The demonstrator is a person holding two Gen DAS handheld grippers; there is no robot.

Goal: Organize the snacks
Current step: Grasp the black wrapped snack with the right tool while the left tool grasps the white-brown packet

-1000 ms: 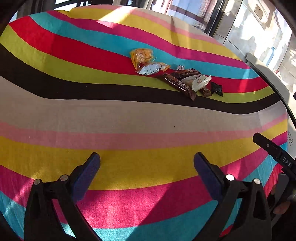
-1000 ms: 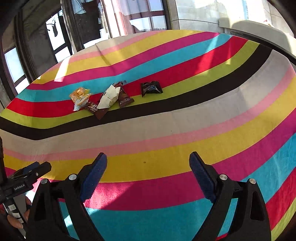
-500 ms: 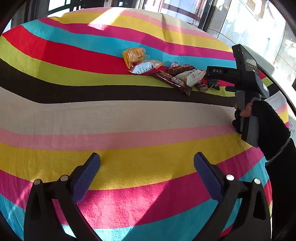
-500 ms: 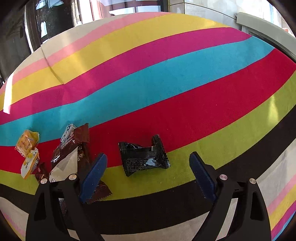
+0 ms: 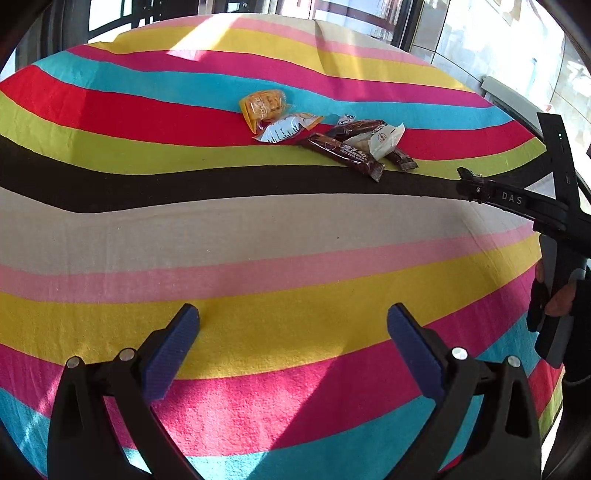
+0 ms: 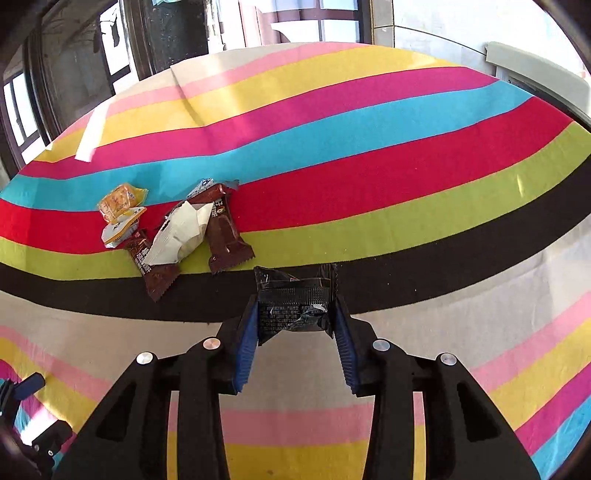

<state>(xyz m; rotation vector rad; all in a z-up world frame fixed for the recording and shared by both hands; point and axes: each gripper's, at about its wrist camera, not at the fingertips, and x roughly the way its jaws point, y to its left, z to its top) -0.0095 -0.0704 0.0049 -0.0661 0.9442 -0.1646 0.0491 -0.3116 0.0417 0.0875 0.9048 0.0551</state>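
A black snack packet [image 6: 295, 302] sits between the blue pads [image 6: 245, 343] of my right gripper [image 6: 295, 306]. The jaws are closing and the pads press its two ends, above the black stripe. The rest of the snacks lie in a pile beyond it to the left: an orange packet [image 6: 118, 197], a white packet [image 6: 181, 232] and brown bars [image 6: 225, 236]. In the left wrist view the same pile shows far ahead, with the orange packet [image 5: 262, 105] and a brown bar [image 5: 343, 151]. My left gripper [image 5: 291, 317] hangs open over the yellow stripe with nothing in it. The right gripper [image 5: 467, 184] reaches in from the right.
A striped cloth [image 5: 221, 229] covers the whole table. Dark window frames [image 6: 166, 33] stand behind the far edge. A white ledge [image 6: 535, 66] runs along the right side. A person's hand [image 5: 557, 295] holds the right gripper at the table's right edge.
The right gripper went forward to the black packet, shut on it and drew back with it away from the pile. The left gripper has hardly moved.
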